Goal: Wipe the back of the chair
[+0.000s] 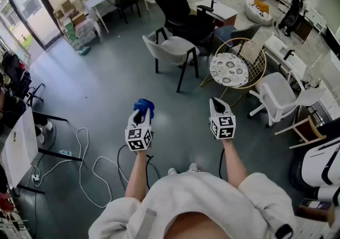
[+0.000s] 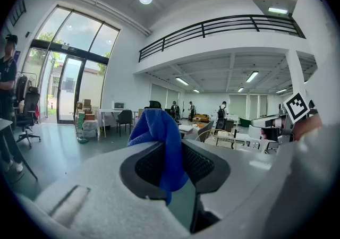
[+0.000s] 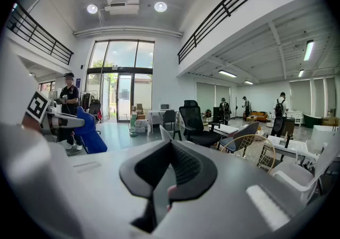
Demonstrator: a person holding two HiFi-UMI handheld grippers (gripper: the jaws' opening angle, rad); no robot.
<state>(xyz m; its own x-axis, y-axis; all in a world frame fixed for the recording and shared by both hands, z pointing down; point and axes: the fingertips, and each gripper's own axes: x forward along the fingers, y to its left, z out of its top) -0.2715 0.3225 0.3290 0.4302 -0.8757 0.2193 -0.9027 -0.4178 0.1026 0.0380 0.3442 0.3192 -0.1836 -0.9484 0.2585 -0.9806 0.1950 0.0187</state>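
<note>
1. My left gripper hangs out in front of me over the grey floor. Its fingers are clamped on a bright blue cloth, which bunches up above the tips and hangs a little below the pads.
2. My right gripper is level with the left one and apart from it. Its fingers are brought together at the tips and have hold of nothing.
3. The light grey shell chair on black legs stands ahead of both grippers and well apart from them. Its backrest is on the side nearer my left gripper. The cloth is not touching it.
4. A black high-backed office chair stands just behind the grey one. A round gold wire table with a speckled top stands to its right, ahead of my right gripper.
</note>
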